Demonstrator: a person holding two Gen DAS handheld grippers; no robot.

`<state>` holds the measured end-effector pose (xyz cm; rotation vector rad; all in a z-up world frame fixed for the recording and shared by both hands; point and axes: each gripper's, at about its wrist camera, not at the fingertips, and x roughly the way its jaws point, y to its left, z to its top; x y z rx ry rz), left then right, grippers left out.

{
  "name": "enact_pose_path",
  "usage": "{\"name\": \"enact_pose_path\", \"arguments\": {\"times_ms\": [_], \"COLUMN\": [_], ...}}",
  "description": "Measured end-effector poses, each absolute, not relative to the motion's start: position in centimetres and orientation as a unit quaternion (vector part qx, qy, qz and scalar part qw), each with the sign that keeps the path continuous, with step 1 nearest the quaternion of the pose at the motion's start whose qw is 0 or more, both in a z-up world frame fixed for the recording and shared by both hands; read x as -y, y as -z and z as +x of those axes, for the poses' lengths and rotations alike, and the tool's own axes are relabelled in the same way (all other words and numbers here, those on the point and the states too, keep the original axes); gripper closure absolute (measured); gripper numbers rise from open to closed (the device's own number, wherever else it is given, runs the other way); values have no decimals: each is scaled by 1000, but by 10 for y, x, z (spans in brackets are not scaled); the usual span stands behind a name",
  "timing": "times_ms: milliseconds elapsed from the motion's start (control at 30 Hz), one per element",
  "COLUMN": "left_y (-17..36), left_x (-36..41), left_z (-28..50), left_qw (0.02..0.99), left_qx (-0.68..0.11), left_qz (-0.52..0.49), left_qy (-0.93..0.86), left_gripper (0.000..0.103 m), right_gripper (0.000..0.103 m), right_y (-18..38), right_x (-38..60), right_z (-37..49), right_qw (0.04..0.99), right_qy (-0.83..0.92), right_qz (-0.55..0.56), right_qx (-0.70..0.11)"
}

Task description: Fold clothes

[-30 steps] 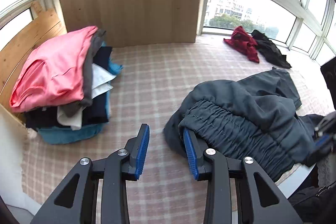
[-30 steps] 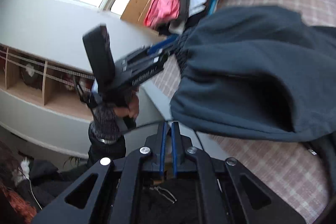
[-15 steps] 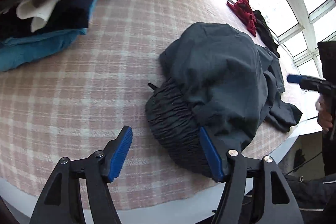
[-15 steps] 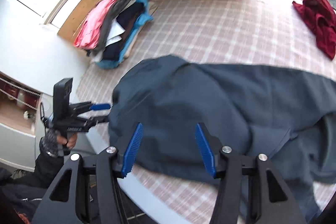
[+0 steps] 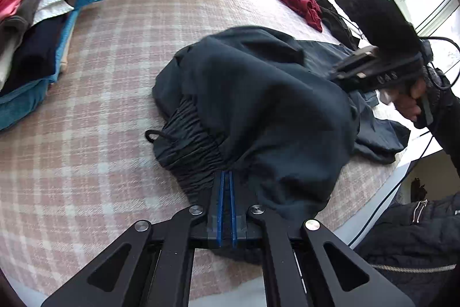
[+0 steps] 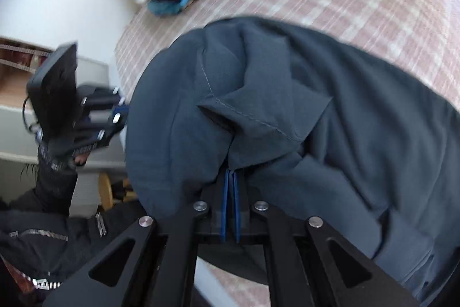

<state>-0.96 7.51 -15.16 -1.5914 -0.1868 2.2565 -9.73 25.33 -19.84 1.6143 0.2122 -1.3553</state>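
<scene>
Clearly soft and floppy, the dark trousers (image 5: pixel 258 94) sag between the left gripper (image 5: pixel 226 177), clamped at the elastic waistband (image 5: pixel 192 140), and the right gripper (image 6: pixel 231 177), pinching a hem.

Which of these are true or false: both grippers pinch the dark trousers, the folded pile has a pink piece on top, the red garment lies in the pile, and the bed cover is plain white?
1. Both grippers pinch the trousers. True: the left gripper and right gripper are shut on the cloth.
2. The pile has pink on top. True.
3. The red garment lies in the pile. False: it lies apart, by the window.
4. The cover is plain white. False: it is pink checked.
</scene>
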Motion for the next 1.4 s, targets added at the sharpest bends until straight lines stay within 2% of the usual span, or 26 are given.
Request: {"name": "enact_pose_path", "arguments": {"times_ms": [67, 133, 200, 233, 267, 367, 400, 467, 567, 667, 833, 1000, 1033, 1067, 1100, 1233, 1400], "left_y": [148, 146, 146, 150, 152, 160, 163, 172, 179, 180, 180, 180, 180, 179, 179, 175, 163], "left_x": [-67, -57, -48, -41, -36, -40, -45, -61, -89, -109, -123, -123, -124, -123, -122, -123, -131], "left_z": [0, 4, 6, 3, -1, -15, -19, -28, -27, -12, 8, 19, 20, 22, 24, 30, 29], "left_qw": [173, 161, 150, 146, 148, 180, 193, 213, 247, 262, 256, 232, 227, 222, 218, 213, 240], "left_qx": [66, 71, 78, 89, 105, 143, 147, 147, 146, 150, 177, 197, 197, 198, 200, 202, 184], "left_qz": [-570, -574, -576, -576, -575, -566, -563, -565, -573, -575, -575, -577, -577, -578, -578, -579, -574], "left_qy": [-801, -800, -800, -799, -798, -792, -790, -783, -768, -760, -757, -758, -759, -760, -760, -761, -761], "left_gripper": [100, 91, 67, 64, 62, 62, 62, 64, 65, 65, 65, 65, 65, 65, 65, 65, 65], "right_gripper": [96, 96, 92, 85, 76, 61, 59, 45, 42, 42, 42, 42, 53, 89, 96, 96, 97], "right_y": [198, 199, 197, 187, 175, 136, 124, 104, 101, 123, 161, 199, 211, 221, 225, 203, 116], "right_x": [-255, -260, -265, -268, -270, -273, -272, -261, -221, -169, -121, -99, -98, -100, -107, -139, -174], "right_z": [-62, -42, -27, -36, -51, -104, -122, -154, -184, -197, -162, -132, -129, -127, -126, -151, -213], "right_qw": [506, 509, 510, 506, 502, 498, 498, 498, 514, 538, 604, 638, 633, 627, 619, 602, 556], "right_qy": [521, 485, 459, 478, 498, 554, 574, 619, 642, 605, 473, 377, 359, 348, 349, 403, 574], "right_qz": [677, 694, 702, 689, 679, 648, 634, 590, 532, 507, 475, 462, 473, 478, 476, 489, 464], "right_qx": [-120, -154, -190, -203, -198, -156, -144, -143, -201, -295, -430, -487, -497, -507, -518, -486, -383]}}
